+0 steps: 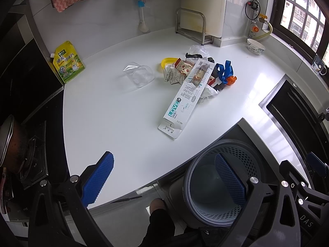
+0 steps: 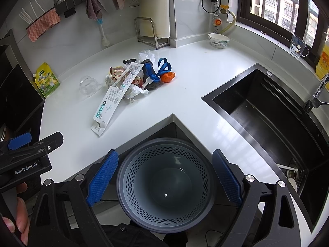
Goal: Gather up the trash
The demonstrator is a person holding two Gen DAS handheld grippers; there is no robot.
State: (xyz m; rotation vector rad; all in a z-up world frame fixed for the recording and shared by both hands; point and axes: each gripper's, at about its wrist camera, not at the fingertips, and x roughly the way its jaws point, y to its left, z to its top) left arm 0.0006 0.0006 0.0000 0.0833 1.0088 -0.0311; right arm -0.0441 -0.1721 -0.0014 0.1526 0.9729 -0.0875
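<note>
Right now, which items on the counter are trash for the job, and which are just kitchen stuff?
Job items:
long white toothbrush package
clear plastic cup on its side
crumpled wrapper pile
blue ribbon
orange plastic scrap
grey perforated waste basket, nearly empty

Just lying about:
yellow-green seasoning pouch
white patterned bowl
glass mug
black sink

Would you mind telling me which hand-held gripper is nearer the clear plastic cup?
Left. The left hand-held gripper hovers over the counter edge below the cup; the right one is over the bin, farther away.
</note>
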